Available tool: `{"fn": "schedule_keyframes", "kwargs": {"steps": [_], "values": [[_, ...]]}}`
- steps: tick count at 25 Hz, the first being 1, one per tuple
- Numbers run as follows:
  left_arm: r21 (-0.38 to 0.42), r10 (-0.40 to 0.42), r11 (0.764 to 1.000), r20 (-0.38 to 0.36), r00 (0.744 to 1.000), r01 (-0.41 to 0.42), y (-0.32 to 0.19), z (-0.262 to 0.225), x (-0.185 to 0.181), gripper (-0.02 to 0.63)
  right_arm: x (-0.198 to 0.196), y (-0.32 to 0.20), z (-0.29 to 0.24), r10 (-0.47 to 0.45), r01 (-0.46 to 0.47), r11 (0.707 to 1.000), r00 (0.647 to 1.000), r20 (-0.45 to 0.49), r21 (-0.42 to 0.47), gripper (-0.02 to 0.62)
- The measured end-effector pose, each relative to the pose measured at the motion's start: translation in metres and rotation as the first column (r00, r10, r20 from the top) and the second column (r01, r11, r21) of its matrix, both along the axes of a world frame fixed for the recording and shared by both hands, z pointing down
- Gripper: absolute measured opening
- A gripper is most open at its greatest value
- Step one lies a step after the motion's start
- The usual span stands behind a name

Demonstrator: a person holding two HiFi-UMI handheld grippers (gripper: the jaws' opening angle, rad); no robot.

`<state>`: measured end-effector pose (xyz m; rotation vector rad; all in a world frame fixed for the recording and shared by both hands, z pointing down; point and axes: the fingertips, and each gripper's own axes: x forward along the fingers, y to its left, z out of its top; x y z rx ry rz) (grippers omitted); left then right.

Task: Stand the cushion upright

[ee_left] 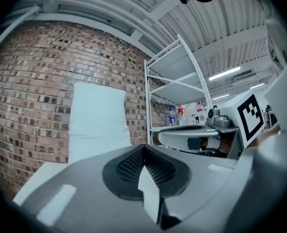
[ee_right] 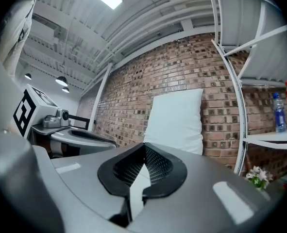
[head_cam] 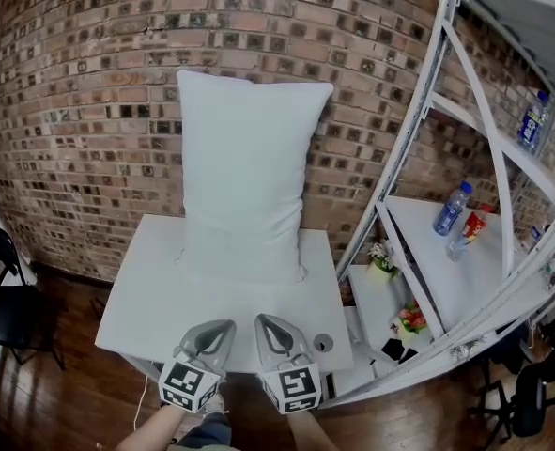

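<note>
A tall white cushion [head_cam: 244, 172] stands upright on the white table [head_cam: 141, 299], leaning against the brick wall. It also shows in the left gripper view as the cushion [ee_left: 97, 123] and in the right gripper view as the cushion [ee_right: 177, 120]. My left gripper [head_cam: 223, 327] and right gripper [head_cam: 263, 322] sit side by side at the table's near edge, well short of the cushion. Both have their jaws shut with nothing between them. In each gripper view the other gripper shows alongside.
A white metal shelf rack [head_cam: 446, 111] stands right of the table, holding water bottles [head_cam: 452, 209], a red-labelled bottle [head_cam: 470, 228] and small flowers [head_cam: 382, 255]. A black chair [head_cam: 5, 299] stands at the far left on the wooden floor. The table has a round hole [head_cam: 323, 343] near its right front corner.
</note>
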<state>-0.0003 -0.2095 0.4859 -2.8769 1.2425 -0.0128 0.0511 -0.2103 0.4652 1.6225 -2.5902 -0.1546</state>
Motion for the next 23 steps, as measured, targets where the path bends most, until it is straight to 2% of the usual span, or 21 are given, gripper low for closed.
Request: {"fn": "schedule_keyframes", "kwargs": {"steps": [11,23], "values": [[0.005,-0.006,1.0,-0.025,1.0,0.006,0.042,-0.004,-0.007,0.0,-0.01,0.042,-0.001,-0.025,0.024,1.0,0.999,0.02,0.014,0.0],[-0.011,-0.022,1.0,-0.025,0.999,0.022,0.057,0.002,-0.014,0.0,-0.013,0.061,0.006,-0.034,0.034,0.999,0.999,0.037,0.003,0.0]]}}
